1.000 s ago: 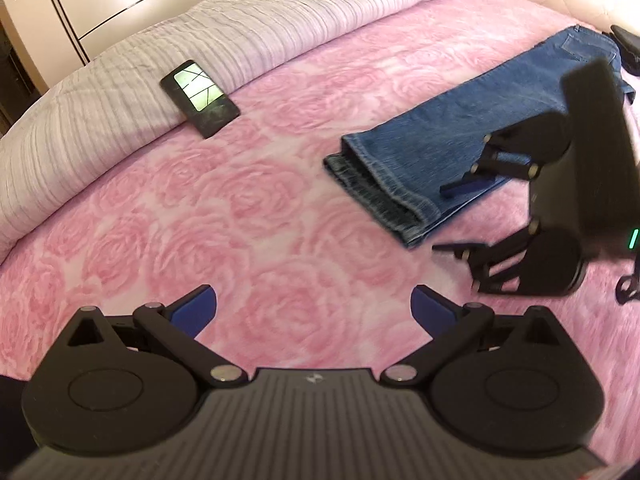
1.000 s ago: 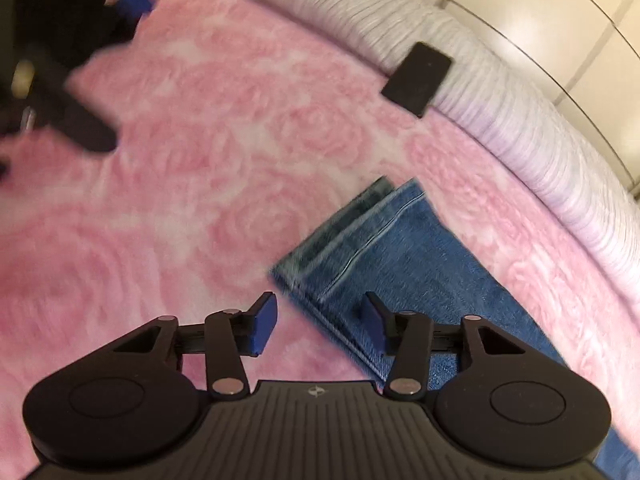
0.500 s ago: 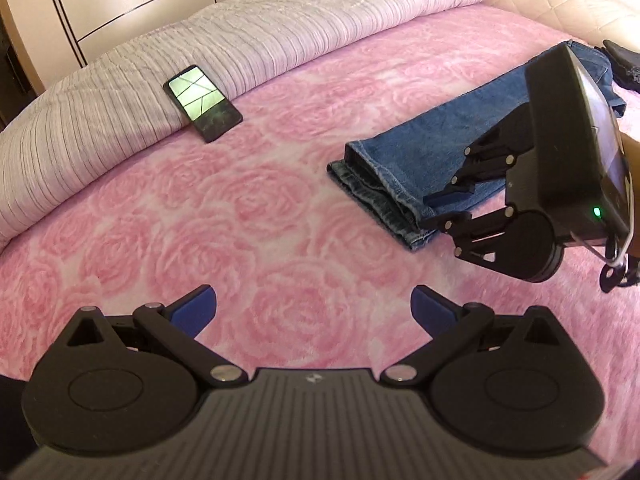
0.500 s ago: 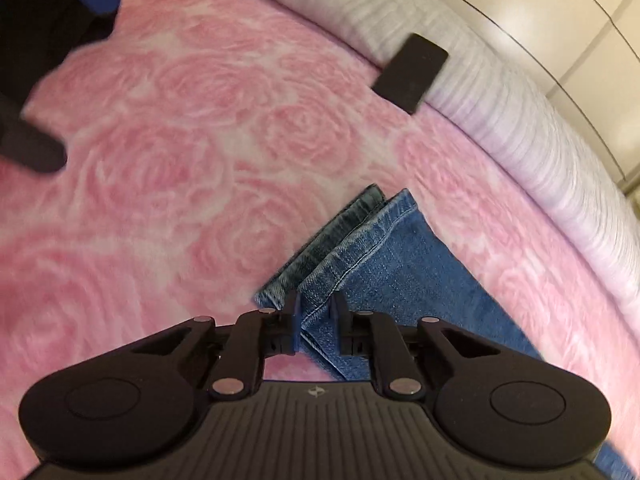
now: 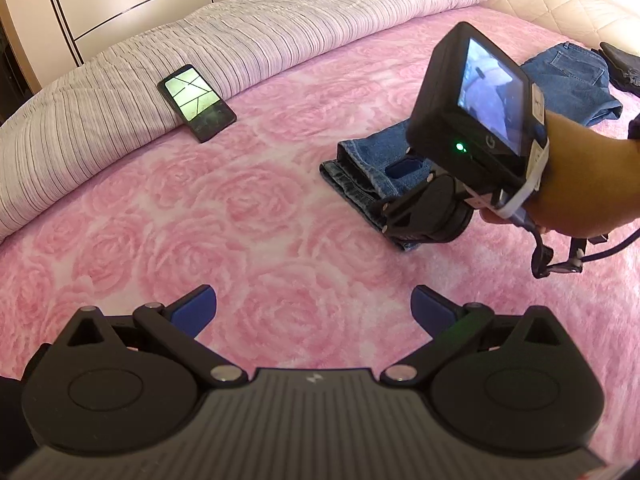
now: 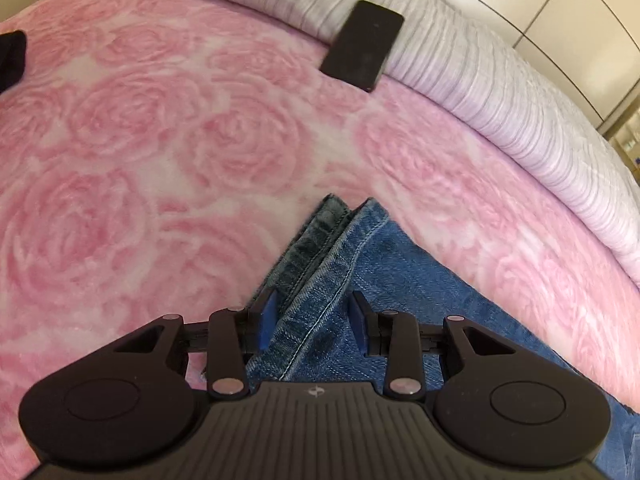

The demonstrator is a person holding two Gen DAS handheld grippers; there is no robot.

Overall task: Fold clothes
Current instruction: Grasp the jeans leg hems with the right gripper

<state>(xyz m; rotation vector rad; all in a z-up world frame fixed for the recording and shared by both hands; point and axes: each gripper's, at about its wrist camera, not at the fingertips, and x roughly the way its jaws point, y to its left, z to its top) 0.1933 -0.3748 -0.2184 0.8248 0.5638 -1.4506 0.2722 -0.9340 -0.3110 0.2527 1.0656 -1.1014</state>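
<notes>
Blue jeans (image 5: 360, 168) lie on the pink rose-patterned bedspread (image 5: 248, 216), legs stacked, hems toward the middle of the bed. They also show in the right wrist view (image 6: 360, 264). My right gripper (image 6: 312, 316) sits over the hem end with its blue pads either side of the denim, partly closed around the top leg's hem; the left wrist view shows it (image 5: 404, 172) on the jeans. My left gripper (image 5: 314, 308) is wide open and empty above bare bedspread, short of the jeans.
A smartphone (image 5: 196, 102) lies at the edge of the striped grey blanket (image 5: 240, 40); it shows in the right wrist view (image 6: 364, 44). A dark garment (image 5: 624, 64) lies beyond the jeans' waist. Wardrobe doors stand behind the bed.
My right gripper has come down onto the hem end of the jeans, and its jaws now straddle the denim. My left gripper has stayed open, barely moving.
</notes>
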